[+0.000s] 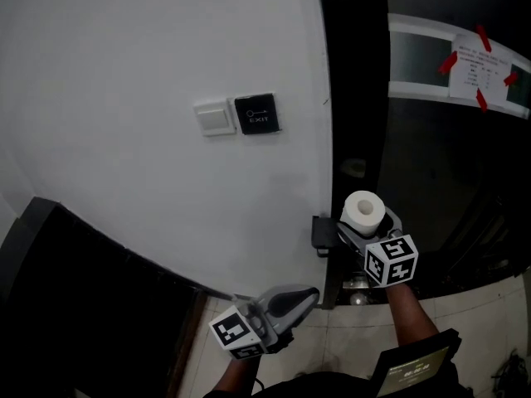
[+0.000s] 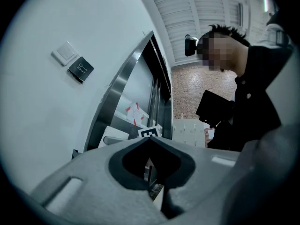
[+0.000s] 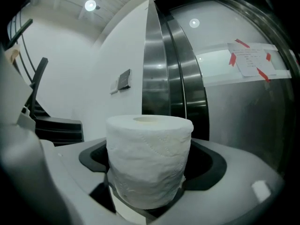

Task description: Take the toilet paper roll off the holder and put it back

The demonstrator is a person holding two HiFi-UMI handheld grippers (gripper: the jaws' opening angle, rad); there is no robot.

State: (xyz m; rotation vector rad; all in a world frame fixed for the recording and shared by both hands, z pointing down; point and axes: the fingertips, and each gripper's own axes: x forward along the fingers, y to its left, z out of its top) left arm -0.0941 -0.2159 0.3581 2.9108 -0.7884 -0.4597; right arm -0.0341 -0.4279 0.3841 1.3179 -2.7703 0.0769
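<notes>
The white toilet paper roll (image 3: 149,161) stands upright between the jaws of my right gripper (image 3: 147,191), which close on its lower part, where the paper looks pinched in. In the head view the roll (image 1: 363,211) sits on top of the right gripper (image 1: 365,226), just right of a small black holder bracket (image 1: 321,235) fixed at the wall's edge. My left gripper (image 1: 305,297) hangs lower and to the left, jaws shut and empty. In its own view the left gripper (image 2: 151,146) points up along the wall.
A white wall (image 1: 149,98) carries a light switch (image 1: 214,117) and a black exit button (image 1: 256,113). Right of it runs a dark metal door frame (image 1: 353,81) and a glass door with a taped paper notice (image 1: 479,66). A person's dark sleeve (image 2: 262,93) is close behind the left gripper.
</notes>
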